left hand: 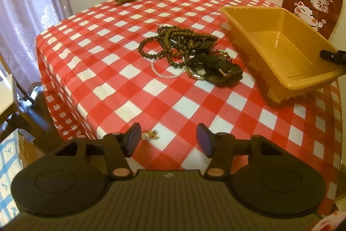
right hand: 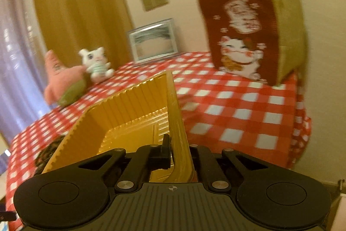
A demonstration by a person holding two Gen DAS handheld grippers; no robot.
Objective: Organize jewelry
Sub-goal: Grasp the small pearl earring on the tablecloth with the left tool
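Nearest the left wrist camera, the left gripper [left hand: 168,139] hangs over the red-and-white checked tablecloth [left hand: 121,70] with its jaws spread and nothing pressed between them; a small pearl-and-gold earring [left hand: 150,135] lies on the cloth just inside the left pad [left hand: 134,140], whether touching it cannot be told. Ahead of that gripper, well apart, the jewelry pile [left hand: 190,55] sits mid-table: dark bead strands tangled together, a thin pearl loop [left hand: 165,70] at its near edge, and a watch [left hand: 200,69] with a dark strap on its right side. To the right of the pile the yellow tray [left hand: 279,44] is tilted, its far end lifted off the cloth, with bare checks between it and the beads. Black tips of the right gripper [left hand: 333,55] meet the tray's right rim. In the right wrist view the right gripper [right hand: 173,153] has its jaws pressed together, pinching the tray's [right hand: 129,105] ribbed side wall, and the tray fills the space straight ahead of it. Beyond it stand a cat-printed cushion [right hand: 240,36] to the right, a framed picture [right hand: 154,42] at the far edge, and a pink plush [right hand: 62,81] beside a white plush [right hand: 97,65] to the left. Left of the left gripper the cloth drops over the table edge close by, with a curtain [left hand: 28,3] past it; open cloth lies between that gripper and the pile.
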